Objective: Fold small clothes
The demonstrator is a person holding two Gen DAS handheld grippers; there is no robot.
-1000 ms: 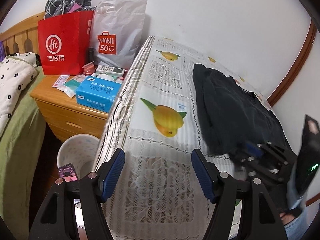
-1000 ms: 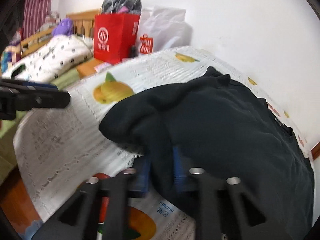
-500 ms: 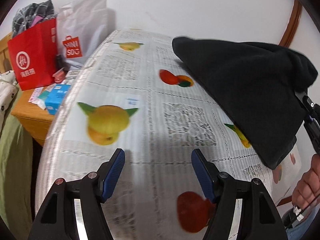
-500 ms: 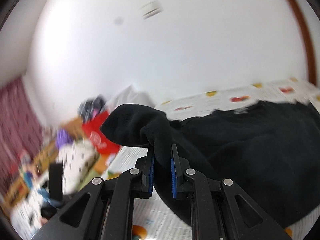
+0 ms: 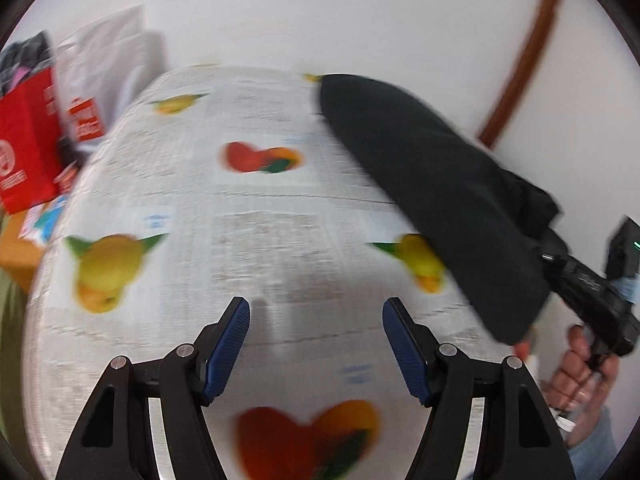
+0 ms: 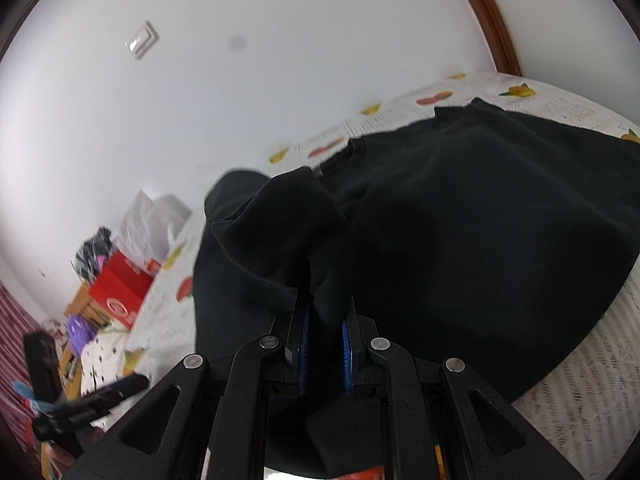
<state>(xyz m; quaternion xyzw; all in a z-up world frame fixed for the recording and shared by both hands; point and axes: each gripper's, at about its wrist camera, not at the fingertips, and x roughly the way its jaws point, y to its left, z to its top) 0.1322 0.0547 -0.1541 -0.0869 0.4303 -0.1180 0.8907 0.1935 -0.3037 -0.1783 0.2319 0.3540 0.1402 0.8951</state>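
We note the right gripper (image 6: 323, 334) clenched on a fold of the black garment (image 6: 480, 240), lifted partly off the worktop (image 5: 260, 220). Left gripper (image 5: 316, 336) released, empty. Next: carry the fold across, judged.

A plain white wall (image 5: 360, 12) backs a surface (image 5: 280, 240) covered in a white lace-patterned cloth printed with yellow and red fruit, with a brown wooden trim (image 5: 524, 64) curving up the wall at right. A white light switch (image 6: 142, 40) sits high on the wall, while at the far end of the surface a red paper bag (image 5: 24, 152) and a white plastic shopping bag (image 5: 108, 64) stand on a wooden bedside cabinet (image 5: 16, 248). Beyond it lie a bed with spotted white bedding (image 6: 102, 360) and a striped red curtain (image 6: 16, 324), all in soft, even light.
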